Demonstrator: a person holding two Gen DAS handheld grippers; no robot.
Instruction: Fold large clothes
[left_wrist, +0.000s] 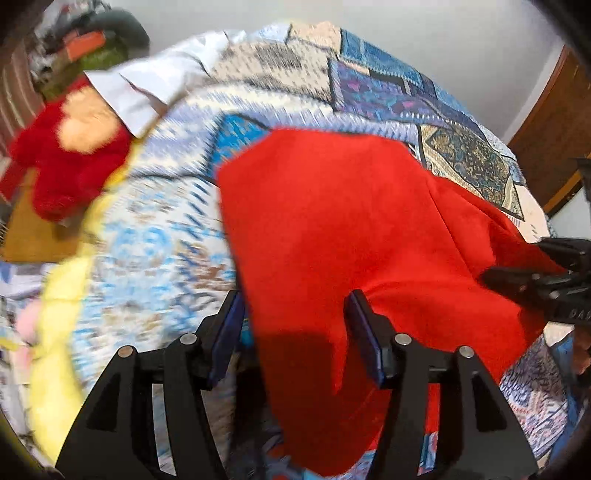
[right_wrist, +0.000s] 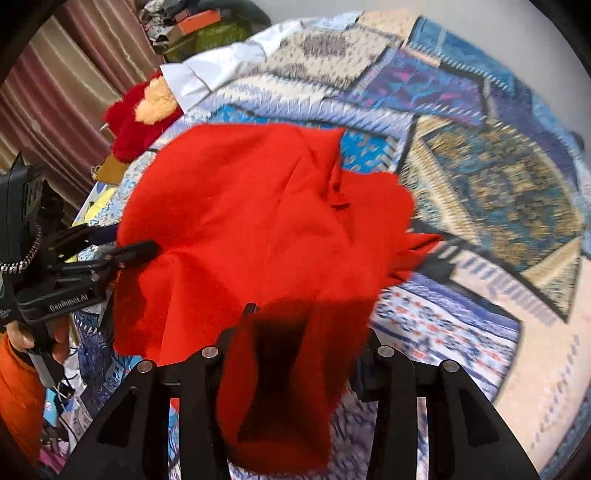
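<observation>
**Red garment draped over both grippers, near edge about to be laid on the bed**

Left gripper (left_wrist: 295, 332), bottom centre of the left wrist view: jaws stand apart, blue pads visible. The red garment (left_wrist: 351, 240) hangs down between them, its edge near the right pad; no clear pinch, cloth looks loose in the gap.

Right gripper (right_wrist: 303, 354), bottom centre of the right wrist view: fingertips buried under a hanging fold of the same garment, so can't tell whether the pads press it. Jaws look partly apart.

Garment location: spread over the patchwork quilt (left_wrist: 388, 85), mid-frame in both views, bulk lying up and away from both grippers. Near edge runs left-right across the frame, bridging the two grippers. Long axis looks to run away from the cameras, toward the white shirt (left_wrist: 147, 88) and red plush toy (left_wrist: 62, 166) at upper left.

Key relation: both grippers sit on the same near edge, one at each end; left one shows at the left edge of the right wrist view, with a hand (right_wrist: 22, 339) on its handle. Neither is clearly nearer the bulk. Judgement: next move needs both to travel together along that axis to keep the fold square.
</observation>
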